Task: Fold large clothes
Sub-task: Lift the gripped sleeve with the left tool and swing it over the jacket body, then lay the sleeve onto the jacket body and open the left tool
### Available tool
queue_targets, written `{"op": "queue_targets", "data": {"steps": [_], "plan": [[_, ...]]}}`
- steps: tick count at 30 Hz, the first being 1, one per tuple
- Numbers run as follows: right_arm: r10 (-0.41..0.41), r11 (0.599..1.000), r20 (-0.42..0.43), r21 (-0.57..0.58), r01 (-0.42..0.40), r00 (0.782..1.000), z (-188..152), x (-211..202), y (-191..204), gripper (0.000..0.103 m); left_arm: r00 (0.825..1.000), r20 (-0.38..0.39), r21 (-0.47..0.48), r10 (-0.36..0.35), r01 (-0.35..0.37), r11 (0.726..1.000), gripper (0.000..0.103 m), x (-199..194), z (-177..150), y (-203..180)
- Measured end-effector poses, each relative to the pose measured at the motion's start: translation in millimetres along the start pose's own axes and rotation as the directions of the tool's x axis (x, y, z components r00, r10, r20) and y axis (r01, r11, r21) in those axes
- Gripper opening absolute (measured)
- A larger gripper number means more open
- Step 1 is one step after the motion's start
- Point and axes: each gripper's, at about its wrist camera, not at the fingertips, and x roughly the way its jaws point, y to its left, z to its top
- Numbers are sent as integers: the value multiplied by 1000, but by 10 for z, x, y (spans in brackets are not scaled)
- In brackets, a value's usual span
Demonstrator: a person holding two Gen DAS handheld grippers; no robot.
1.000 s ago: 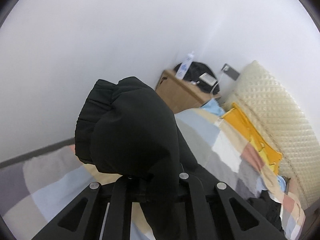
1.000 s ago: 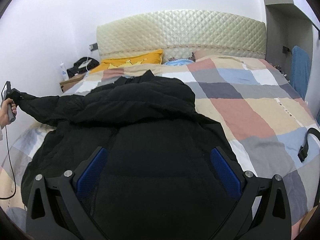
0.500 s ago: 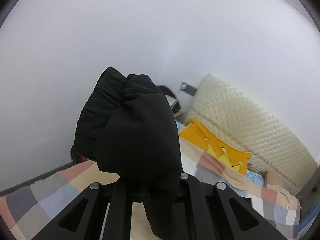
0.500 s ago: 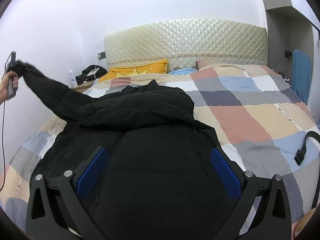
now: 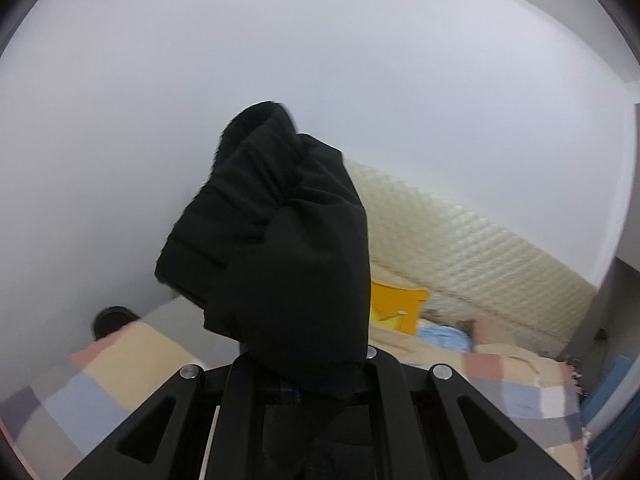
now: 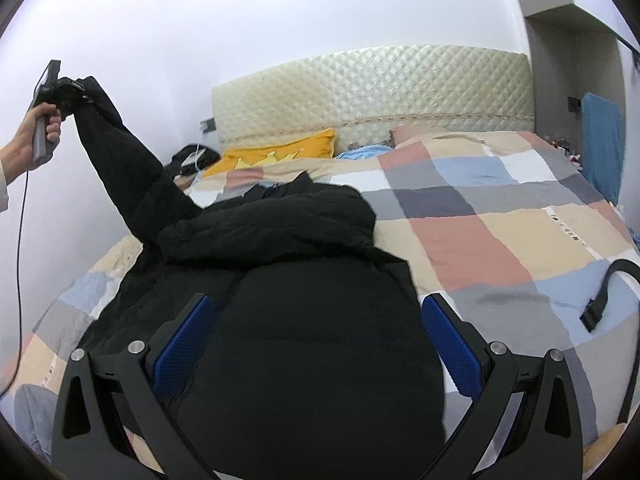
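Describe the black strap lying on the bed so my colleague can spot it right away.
Start at the bed with the checked quilt and the cream padded headboard. Go to the quilt's near right edge, well clear of the black jacket. The strap lies there alone: a thin curved black band with a squared end, the only dark thing on that side.

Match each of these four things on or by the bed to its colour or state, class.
Things:
1. sleeve
2. pillow
3. right tongs
4. strap

States:
A. yellow, by the headboard
B. open over the jacket
C. lifted up by the left tongs
D. black, lying on the checked quilt

Pairs: 1-C, 2-A, 3-B, 4-D
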Motion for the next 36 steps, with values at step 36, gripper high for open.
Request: {"op": "queue_targets", "data": {"steps": [36], "plan": [[40, 993, 2, 107, -40, 999, -79, 61, -632, 103, 923, -367, 435, -116, 281, 855, 10, 1092, -3313, -3390]]}}
